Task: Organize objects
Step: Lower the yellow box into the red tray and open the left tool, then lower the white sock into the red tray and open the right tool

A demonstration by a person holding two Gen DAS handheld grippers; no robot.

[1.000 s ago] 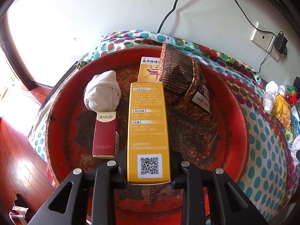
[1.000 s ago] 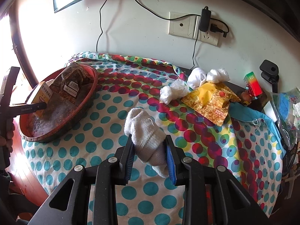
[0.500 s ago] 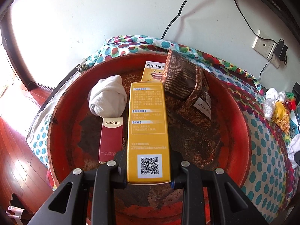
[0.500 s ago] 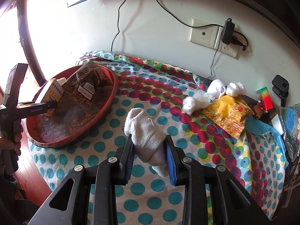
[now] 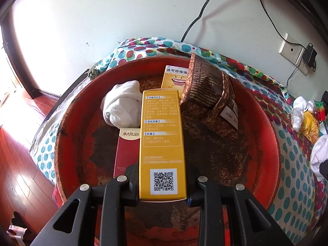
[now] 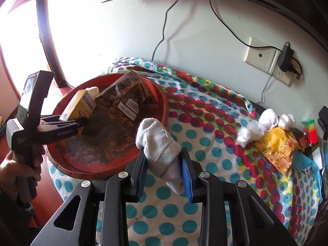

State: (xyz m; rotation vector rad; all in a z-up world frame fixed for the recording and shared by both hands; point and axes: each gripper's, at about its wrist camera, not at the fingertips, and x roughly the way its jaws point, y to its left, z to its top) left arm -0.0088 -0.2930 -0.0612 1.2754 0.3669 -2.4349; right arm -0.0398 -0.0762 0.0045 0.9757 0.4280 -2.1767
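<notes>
Both claws loaded over the spotted table

The left claw (image 5: 163, 186) is clamped on a tall yellow box (image 5: 162, 143), holding it above the red tray (image 5: 266, 143), where a white sock ball (image 5: 123, 107), a maroon MARUBI box (image 5: 127, 149), a second yellow box (image 5: 175, 79) and a brown packet (image 5: 205, 88) lie. The right claw (image 6: 164, 176) pinches a grey-white sock (image 6: 157, 143) just beside the tray's rim, above the dotted cloth (image 6: 205, 143).

A home room: polka-dot tablecloth (image 6: 205, 123); wall socket (image 6: 264, 58) with charger; wooden floor (image 5: 18, 164).
</notes>
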